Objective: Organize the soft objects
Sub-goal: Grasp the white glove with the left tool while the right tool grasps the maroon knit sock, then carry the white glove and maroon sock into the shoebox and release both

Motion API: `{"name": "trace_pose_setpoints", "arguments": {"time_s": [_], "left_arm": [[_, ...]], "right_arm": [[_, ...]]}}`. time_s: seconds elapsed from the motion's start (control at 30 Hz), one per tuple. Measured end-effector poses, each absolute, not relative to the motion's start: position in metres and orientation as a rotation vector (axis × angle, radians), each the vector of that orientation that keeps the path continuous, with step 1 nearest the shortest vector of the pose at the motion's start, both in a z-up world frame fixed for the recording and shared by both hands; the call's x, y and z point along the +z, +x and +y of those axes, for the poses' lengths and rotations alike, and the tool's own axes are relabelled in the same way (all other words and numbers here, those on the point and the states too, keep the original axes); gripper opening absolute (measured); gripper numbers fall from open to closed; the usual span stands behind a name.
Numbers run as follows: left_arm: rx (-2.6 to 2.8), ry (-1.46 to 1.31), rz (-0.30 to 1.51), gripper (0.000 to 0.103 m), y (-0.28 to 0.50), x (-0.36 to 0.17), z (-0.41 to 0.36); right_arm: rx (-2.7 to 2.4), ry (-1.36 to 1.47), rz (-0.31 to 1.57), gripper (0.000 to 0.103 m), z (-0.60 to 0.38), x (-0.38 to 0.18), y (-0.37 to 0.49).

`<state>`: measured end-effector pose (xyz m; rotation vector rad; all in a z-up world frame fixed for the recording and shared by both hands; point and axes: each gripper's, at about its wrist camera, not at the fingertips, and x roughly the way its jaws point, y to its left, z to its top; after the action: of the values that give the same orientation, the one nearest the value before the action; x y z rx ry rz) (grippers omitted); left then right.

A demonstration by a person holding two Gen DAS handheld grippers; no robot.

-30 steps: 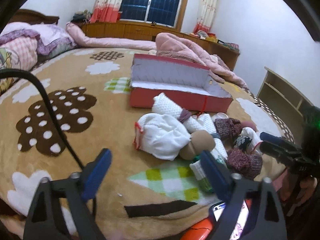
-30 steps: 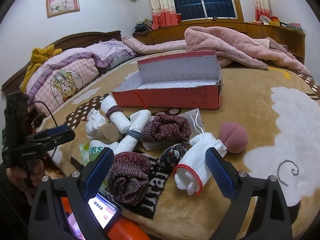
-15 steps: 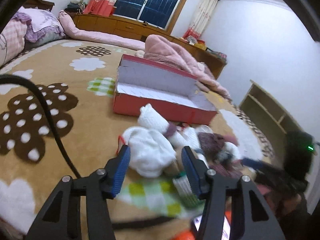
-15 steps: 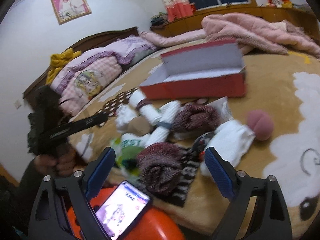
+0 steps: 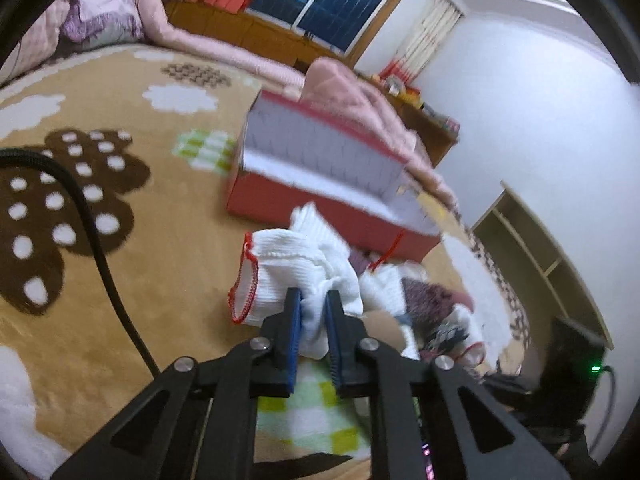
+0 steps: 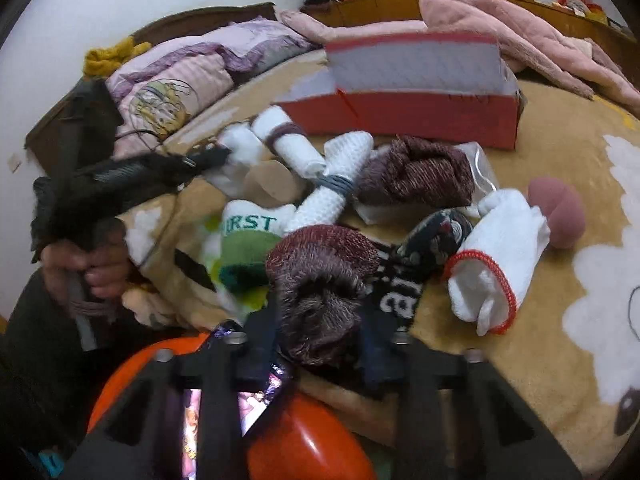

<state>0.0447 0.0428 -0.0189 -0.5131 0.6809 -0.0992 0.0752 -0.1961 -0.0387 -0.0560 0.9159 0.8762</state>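
Observation:
On the tan patterned bedspread lies a pile of rolled socks and gloves in front of an open red box [image 5: 320, 184] [image 6: 420, 108]. In the left wrist view my left gripper [image 5: 314, 320] has its jaws closing, and the blue pads pinch a white glove with red trim [image 5: 288, 268]. In the right wrist view my right gripper [image 6: 320, 336] has its jaws closing around a maroon knitted sock roll [image 6: 320, 276], one finger pressing each side. A second maroon roll [image 6: 416, 176], white banded rolls [image 6: 344, 176] and another red-trimmed white glove [image 6: 496, 256] lie loose.
A pink ball [image 6: 556, 216], a dark patterned sock [image 6: 436, 236] and a green-white sock [image 6: 244, 240] lie in the pile. An orange object bearing a phone [image 6: 304, 432] sits under the right gripper. Pillows [image 6: 180, 80], a pink quilt [image 6: 500, 20], a black cable [image 5: 100, 248].
Both grippers moved forward and down into the pile. The left jaws went from wide to pinching the white glove. The right jaws went from wide to gripping the maroon sock roll.

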Motion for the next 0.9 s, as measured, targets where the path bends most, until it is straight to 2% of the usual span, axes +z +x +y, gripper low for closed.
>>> {"name": "trace_pose_setpoints", "arguments": {"time_s": [0.1, 0.5, 0.9], "left_arm": [[-0.111, -0.520, 0.610, 0.012, 0.033, -0.005, 0.048], [-0.105, -0.484, 0.428, 0.012, -0.004, 0.035, 0.053], [-0.126, -0.404, 0.410, 0.012, 0.006, 0.040, 0.041]], "right_arm": [[0.892, -0.018, 0.874, 0.021, -0.202, -0.029, 0.075], [0.906, 0.123, 0.572, 0.021, -0.250, 0.027, 0.067], [0.874, 0.140, 0.561, 0.021, -0.253, 0.031, 0.074]]}}
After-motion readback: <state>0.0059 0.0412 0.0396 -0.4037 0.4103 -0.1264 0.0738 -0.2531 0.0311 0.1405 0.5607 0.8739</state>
